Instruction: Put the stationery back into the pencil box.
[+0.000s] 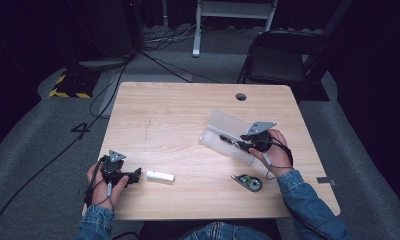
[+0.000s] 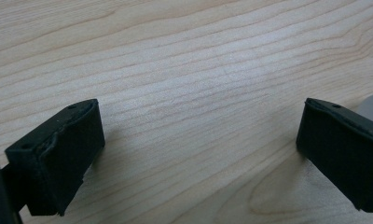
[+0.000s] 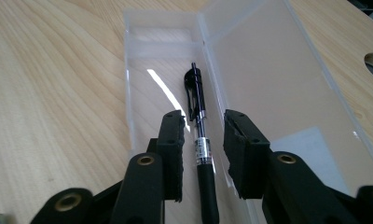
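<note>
Right gripper (image 3: pixel 203 140) open astride pen (image 3: pixel 197 105) in clear case (image 3: pixel 268 84); left gripper (image 2: pixel 198 154) open

2 black grippers with grey plates (image 1: pixel 260 126), denim sleeves (image 1: pixel 300 192).

Grey carpet (image 1: pixel 28 150), a black folding chair (image 1: pixel 280 60), dark surroundings.

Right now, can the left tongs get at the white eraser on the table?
Probably yes. The left tongs rest open on the table facing the white eraser, which lies just ahead of their tips, with bare wood in the gap.
</note>
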A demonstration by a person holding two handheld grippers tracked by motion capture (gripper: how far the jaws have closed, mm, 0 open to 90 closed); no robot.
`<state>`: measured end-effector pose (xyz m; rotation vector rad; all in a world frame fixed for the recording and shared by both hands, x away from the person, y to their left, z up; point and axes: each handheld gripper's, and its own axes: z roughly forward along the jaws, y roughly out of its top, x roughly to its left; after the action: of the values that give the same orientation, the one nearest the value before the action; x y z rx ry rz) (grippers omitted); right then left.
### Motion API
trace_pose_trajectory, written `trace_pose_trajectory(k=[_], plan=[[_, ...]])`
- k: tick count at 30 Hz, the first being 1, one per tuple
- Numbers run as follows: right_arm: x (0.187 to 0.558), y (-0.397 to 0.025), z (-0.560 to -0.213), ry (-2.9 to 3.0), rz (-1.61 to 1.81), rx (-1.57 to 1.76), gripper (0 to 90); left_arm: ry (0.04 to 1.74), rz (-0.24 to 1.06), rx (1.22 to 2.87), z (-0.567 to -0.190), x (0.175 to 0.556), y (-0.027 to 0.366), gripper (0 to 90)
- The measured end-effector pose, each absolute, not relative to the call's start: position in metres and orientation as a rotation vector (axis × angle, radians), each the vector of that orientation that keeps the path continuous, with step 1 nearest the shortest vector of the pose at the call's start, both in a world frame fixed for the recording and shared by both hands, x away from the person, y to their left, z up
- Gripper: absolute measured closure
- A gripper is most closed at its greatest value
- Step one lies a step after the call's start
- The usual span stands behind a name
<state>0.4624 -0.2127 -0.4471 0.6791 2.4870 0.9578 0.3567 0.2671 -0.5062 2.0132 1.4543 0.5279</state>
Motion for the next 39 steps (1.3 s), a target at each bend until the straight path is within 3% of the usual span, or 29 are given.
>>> trace_pose_trajectory(k=[6, 17, 39], plan=[[0.452, -0.220, -0.434, 2.486, 1.036, 0.696, 63.0, 1.455, 0.527, 2.014, -0.506, 0.357, 0.267, 0.7], [0.424, -0.235, -0.422, 2.501, 1.159, 0.751, 43.6, 1.459, 0.528, 2.014, -0.506, 0.357, 0.267, 0.4], [0.386, -0.239, -0.420, 2.638, 1.077, 0.745, 39.1, 1.454, 0.528, 2.016, -0.506, 0.360, 0.265, 0.0]])
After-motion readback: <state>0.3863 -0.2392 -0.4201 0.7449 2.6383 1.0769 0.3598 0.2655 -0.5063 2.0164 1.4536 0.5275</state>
